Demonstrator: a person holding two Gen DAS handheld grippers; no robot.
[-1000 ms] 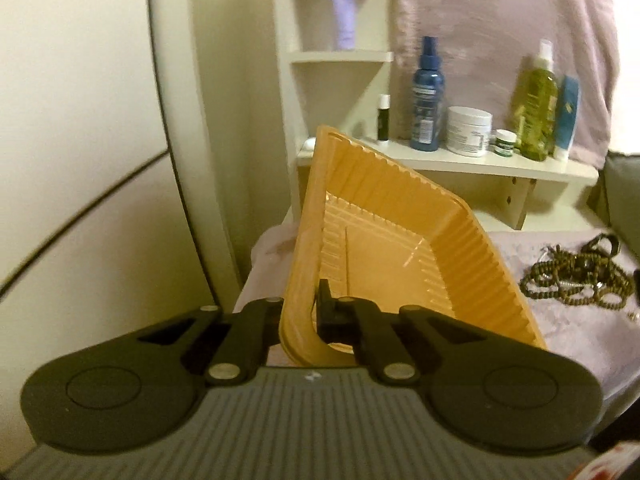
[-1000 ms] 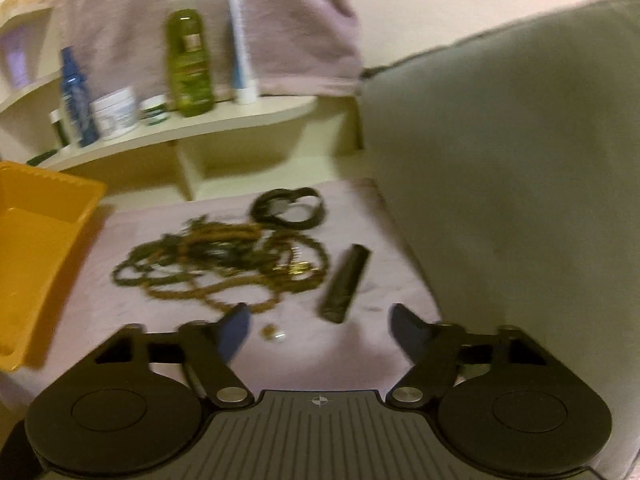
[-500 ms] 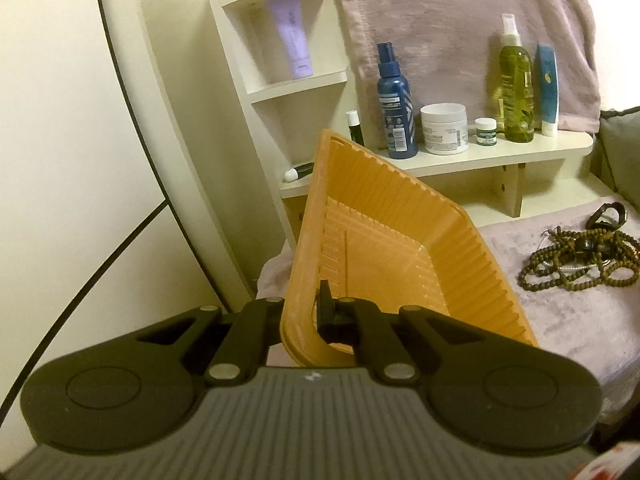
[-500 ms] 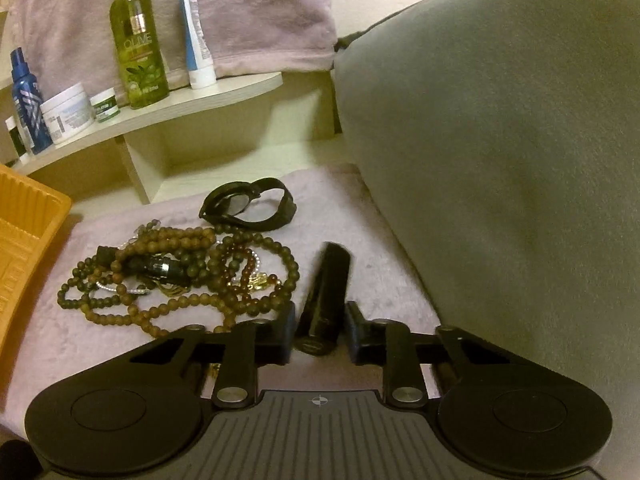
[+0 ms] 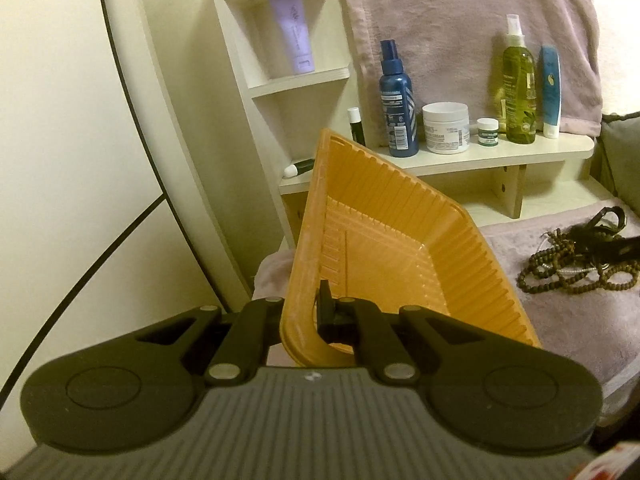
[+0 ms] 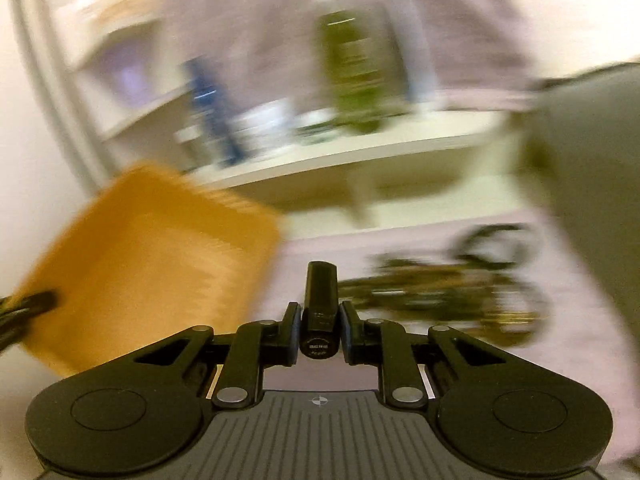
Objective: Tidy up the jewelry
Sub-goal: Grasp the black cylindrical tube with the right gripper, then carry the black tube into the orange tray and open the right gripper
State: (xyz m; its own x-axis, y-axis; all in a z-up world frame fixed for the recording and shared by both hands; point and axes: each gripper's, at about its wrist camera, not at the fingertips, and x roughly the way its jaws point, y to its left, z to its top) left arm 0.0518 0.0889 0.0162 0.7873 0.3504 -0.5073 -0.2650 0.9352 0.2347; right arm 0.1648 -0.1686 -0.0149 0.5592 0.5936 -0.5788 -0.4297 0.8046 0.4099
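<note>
- Tray (image 5: 404, 264) work leads the scene at far left: the left gripper (image 5: 301, 312) is clamped on the near rim of the orange tray, tilting it up off the mauve cloth (image 5: 568, 320), and the bare ribbed floor suggests nothing has been sorted into it yet.
- Beads (image 5: 576, 272) lie in a tangled heap on the cloth to the tray's right, with a black strap (image 5: 608, 216) just behind them; both appear still to be dealt with.
- Right of that, the right gripper (image 6: 320, 330) has its jaws closing on a short black tube (image 6: 320, 304), pads pressing both sides, the tube carried clear of the cloth and pointing toward the gap between tray and beads.
- Against a second ago: the right jaws then stood wide over the tube lying beside the beads; now it is gripped and swinging left toward the tray, the background smeared by the motion. The left grip on the rim is unchanged, though its view has shifted to show more of the shelf (image 5: 496, 160).
</note>
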